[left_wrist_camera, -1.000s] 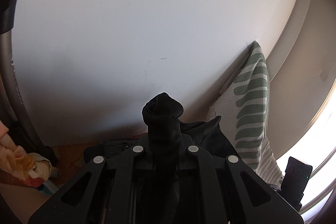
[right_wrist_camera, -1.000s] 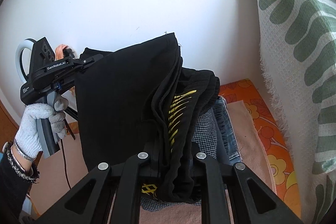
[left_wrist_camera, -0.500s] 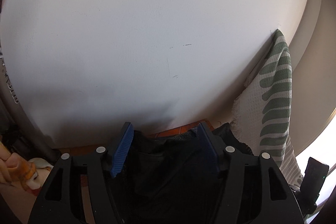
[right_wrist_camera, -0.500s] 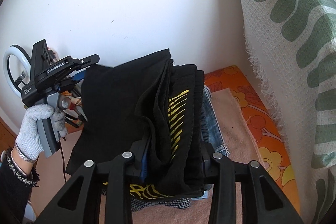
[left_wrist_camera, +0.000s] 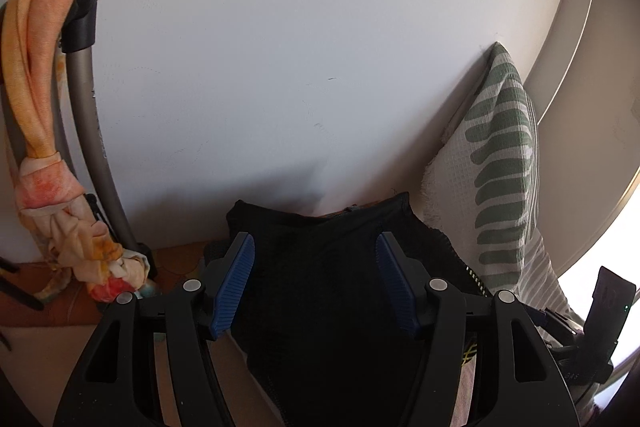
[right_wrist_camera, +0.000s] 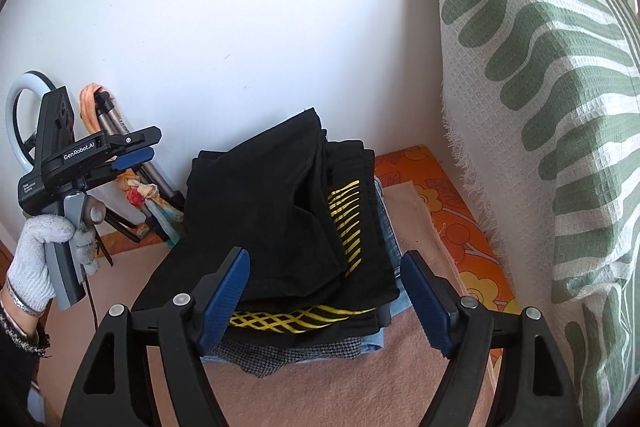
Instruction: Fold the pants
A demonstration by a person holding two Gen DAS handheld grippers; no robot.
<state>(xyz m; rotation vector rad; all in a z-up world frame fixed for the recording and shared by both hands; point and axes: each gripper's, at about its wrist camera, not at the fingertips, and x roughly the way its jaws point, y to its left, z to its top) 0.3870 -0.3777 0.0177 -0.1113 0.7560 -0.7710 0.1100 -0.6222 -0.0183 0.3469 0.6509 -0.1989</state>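
The folded black pants [right_wrist_camera: 272,211] with yellow stripes lie on top of a stack of folded clothes [right_wrist_camera: 304,347] on a tan blanket. In the left wrist view the black pants [left_wrist_camera: 328,287] fill the space below and between the fingers. My right gripper [right_wrist_camera: 324,291] is open, its blue pads either side of the stack's near edge, holding nothing. My left gripper [left_wrist_camera: 316,279] is open and empty above the pants; it also shows in the right wrist view [right_wrist_camera: 136,151], held by a gloved hand, left of the stack.
A white wall stands just behind the stack. A green-striped white pillow [right_wrist_camera: 540,115] leans at the right. A tripod with an orange cloth [left_wrist_camera: 44,131] tied round it and a ring light [right_wrist_camera: 24,107] stand at the left. An orange flowered sheet [right_wrist_camera: 452,203] lies under the blanket.
Both grippers have opened and let go of the black pants, which now rest on the stack. Both grippers have drawn back, the left one out to the left.
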